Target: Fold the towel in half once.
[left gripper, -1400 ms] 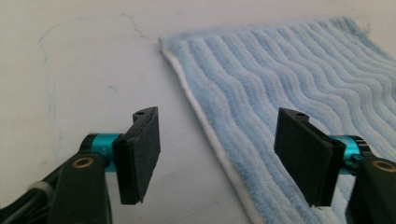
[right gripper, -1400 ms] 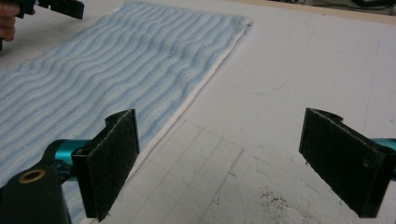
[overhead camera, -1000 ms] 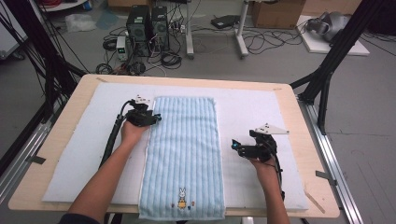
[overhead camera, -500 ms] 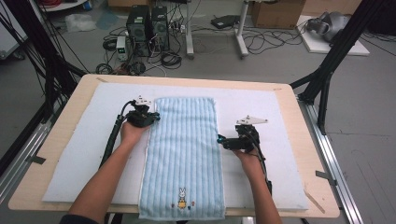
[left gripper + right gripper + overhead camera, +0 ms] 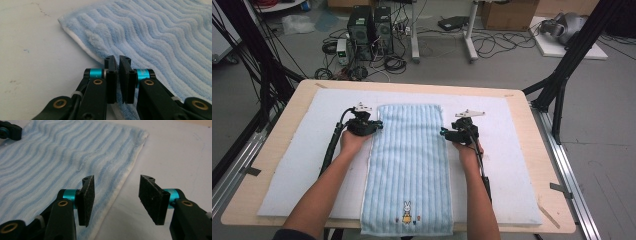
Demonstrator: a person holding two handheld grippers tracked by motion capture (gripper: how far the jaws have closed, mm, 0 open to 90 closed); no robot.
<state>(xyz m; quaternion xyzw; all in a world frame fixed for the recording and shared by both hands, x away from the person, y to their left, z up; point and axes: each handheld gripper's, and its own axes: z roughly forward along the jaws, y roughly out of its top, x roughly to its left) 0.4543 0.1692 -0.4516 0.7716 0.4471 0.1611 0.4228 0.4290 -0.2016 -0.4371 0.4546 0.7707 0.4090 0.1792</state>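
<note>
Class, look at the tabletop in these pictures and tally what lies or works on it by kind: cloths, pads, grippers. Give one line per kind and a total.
Blue striped towel: 1
White pad under it: 1
Grippers: 2, the left gripper shut on the towel's edge, the right gripper with jaws apart over the opposite edge, having just been closing
Total: 4

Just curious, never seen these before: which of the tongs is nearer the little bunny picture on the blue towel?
Neither, clearly: the bunny picture sits at the towel's near end. The left tongs pinch its left edge, the right tongs straddle its right edge, both near the far end.
</note>
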